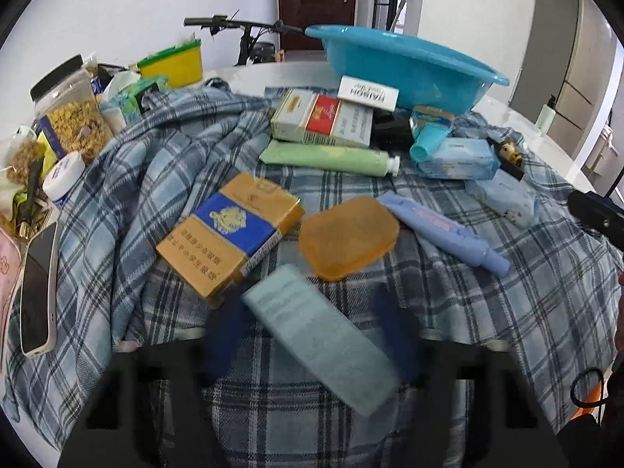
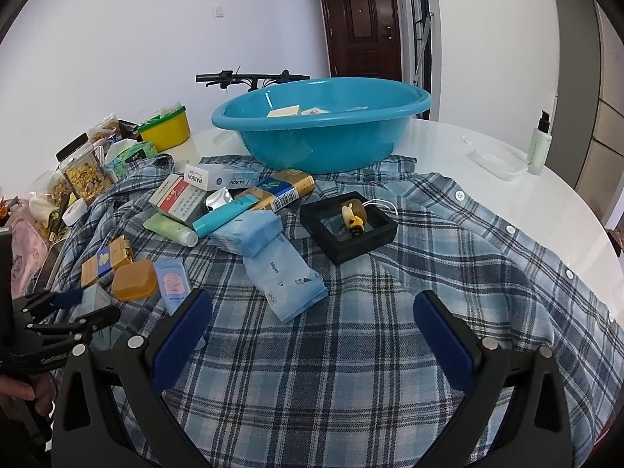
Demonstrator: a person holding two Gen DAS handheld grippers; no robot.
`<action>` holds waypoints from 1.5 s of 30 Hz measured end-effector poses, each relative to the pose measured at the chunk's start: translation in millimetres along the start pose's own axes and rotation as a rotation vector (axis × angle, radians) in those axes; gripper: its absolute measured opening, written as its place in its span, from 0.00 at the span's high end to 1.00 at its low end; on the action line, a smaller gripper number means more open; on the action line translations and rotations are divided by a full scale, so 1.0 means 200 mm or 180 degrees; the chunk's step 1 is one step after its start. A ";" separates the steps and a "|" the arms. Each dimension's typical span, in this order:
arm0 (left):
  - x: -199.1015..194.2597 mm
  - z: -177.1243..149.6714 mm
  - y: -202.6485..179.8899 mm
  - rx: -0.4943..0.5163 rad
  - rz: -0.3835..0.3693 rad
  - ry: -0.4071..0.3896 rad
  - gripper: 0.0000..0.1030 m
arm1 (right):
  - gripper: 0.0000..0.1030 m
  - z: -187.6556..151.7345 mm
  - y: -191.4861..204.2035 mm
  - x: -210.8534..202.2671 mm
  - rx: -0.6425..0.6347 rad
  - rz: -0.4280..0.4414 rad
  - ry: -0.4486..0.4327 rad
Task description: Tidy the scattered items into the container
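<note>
A blue basin (image 2: 323, 136) stands at the back of the table with a few small boxes inside; it also shows in the left wrist view (image 1: 405, 66). Scattered items lie on a plaid shirt (image 2: 351, 351). My left gripper (image 1: 312, 335) is open, its blurred blue fingers on either side of a pale teal box (image 1: 319, 335). Beside the box lie a gold-and-blue pack (image 1: 234, 230) and an orange soap case (image 1: 347, 236). My right gripper (image 2: 312, 331) is open and empty above the shirt, near a light blue tissue pack (image 2: 284, 277).
Tubes, boxes and tissue packs are piled in front of the basin (image 2: 218, 202). A black tray with a small figure (image 2: 347, 226) lies right of them. Food jars, a yellow tub (image 2: 167, 128) and a phone (image 1: 37, 288) crowd the left edge. A pump bottle (image 2: 540, 144) stands at the right.
</note>
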State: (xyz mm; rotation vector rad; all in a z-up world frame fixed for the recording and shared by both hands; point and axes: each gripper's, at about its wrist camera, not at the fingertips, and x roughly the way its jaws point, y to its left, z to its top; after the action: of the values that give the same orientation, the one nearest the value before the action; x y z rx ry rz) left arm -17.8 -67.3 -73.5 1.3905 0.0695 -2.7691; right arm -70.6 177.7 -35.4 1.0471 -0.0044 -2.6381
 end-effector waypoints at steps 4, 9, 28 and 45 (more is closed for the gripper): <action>-0.01 0.00 0.01 -0.0043 -0.0151 -0.0024 0.69 | 0.00 0.00 -0.01 0.01 0.0021 0.0003 0.0014; -0.05 0.03 -0.09 0.0124 -0.0302 -0.0147 0.72 | 0.00 0.00 0.00 0.02 0.0031 0.0020 0.0036; -0.09 -0.03 -0.11 0.0227 -0.0322 -0.0154 0.72 | 0.00 -0.01 0.04 0.03 -0.0075 0.0052 0.0093; -0.09 0.18 -0.14 0.0036 -0.0441 -0.0393 0.72 | 0.00 0.07 0.06 0.24 -0.0323 0.0025 0.0447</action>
State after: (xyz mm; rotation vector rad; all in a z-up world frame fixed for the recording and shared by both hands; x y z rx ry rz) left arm -37.4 -40.9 -36.7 1.2595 0.1519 -2.9656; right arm -109.0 151.7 -55.5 1.1917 0.1539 -2.5230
